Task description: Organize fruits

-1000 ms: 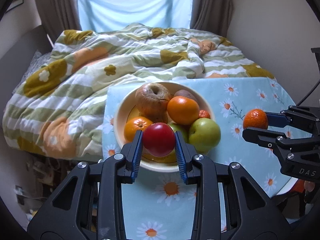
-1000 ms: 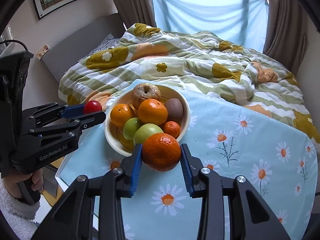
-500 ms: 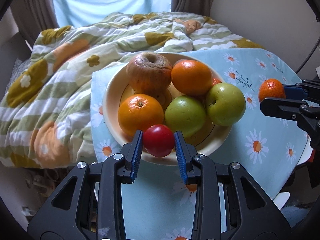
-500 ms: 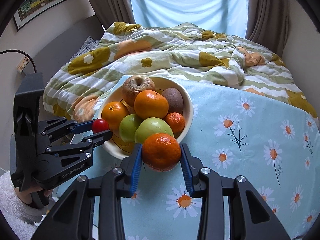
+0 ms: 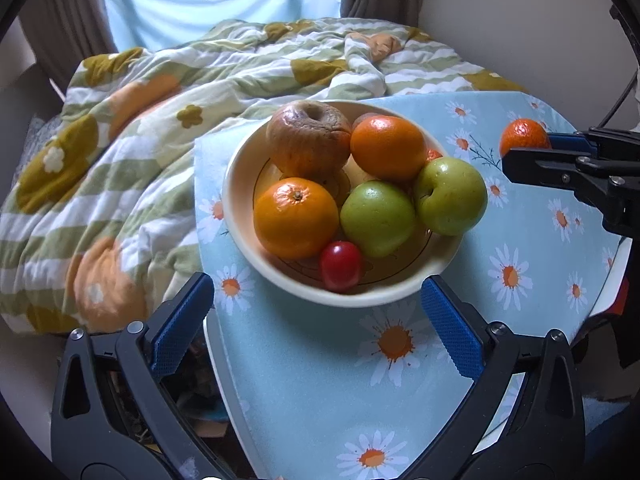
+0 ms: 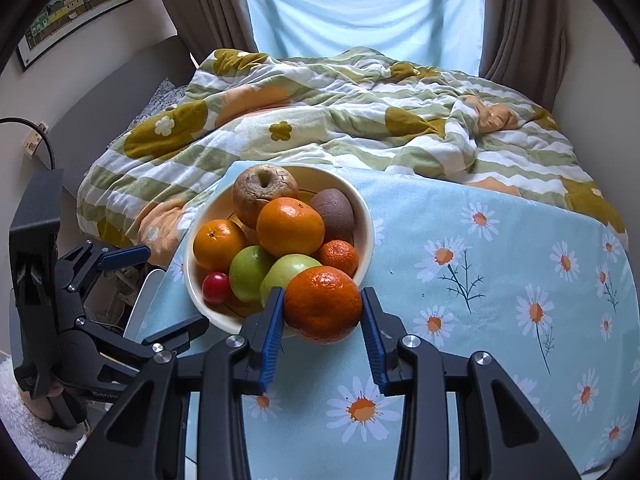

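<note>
Right gripper clamps the round, dimpled orange mandarin across its middle, cream ceramic bowl just ahead; soft skin, likely bruises easily. Left gripper gapes wide, empty.

The left wrist view looks forward and down from close over the near-left rim of the bowl, toward the bed and window. The right wrist view faces the same way from slightly further back and to the right, above the daisy-cloth bench. Both share the bowl, the bench, the bed, and each sees the other's jaws at its edge.
</note>
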{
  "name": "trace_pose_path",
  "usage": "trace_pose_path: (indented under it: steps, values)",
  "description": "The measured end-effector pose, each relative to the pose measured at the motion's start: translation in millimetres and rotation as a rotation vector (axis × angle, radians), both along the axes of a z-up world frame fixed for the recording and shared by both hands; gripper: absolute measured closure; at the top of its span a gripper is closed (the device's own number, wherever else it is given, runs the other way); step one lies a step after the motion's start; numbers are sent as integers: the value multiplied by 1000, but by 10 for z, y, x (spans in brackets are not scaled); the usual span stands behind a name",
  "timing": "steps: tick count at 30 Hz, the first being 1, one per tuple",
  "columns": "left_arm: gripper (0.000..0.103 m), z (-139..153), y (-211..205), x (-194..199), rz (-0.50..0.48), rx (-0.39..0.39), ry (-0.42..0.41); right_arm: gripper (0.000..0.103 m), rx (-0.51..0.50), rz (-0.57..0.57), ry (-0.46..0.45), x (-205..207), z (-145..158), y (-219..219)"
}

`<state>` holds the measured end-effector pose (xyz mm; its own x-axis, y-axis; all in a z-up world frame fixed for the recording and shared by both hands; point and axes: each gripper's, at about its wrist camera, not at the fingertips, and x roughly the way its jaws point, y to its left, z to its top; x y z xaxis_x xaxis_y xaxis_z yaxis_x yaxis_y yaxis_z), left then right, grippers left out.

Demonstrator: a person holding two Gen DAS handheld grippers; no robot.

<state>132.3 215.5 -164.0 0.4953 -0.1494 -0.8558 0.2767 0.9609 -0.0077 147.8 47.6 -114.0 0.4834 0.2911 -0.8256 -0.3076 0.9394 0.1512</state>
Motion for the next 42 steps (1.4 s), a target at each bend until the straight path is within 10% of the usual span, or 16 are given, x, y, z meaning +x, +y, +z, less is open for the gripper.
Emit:
trace_pose_path:
  steps: [21,28,39,42]
  values:
    - [0,-59,328,-59,71,-4,30,68,-48,184,-64,429,-187,913]
    - [0,-99,352,-85,85,-9,42,21,-24,157,-107,447,-93,878]
    - [0,163,202,-189,104,9,0,18,-4,111,-161,307,214,554]
    - [0,349,93,-244,115,6,-26,0,-3,88,-181,220,387,355]
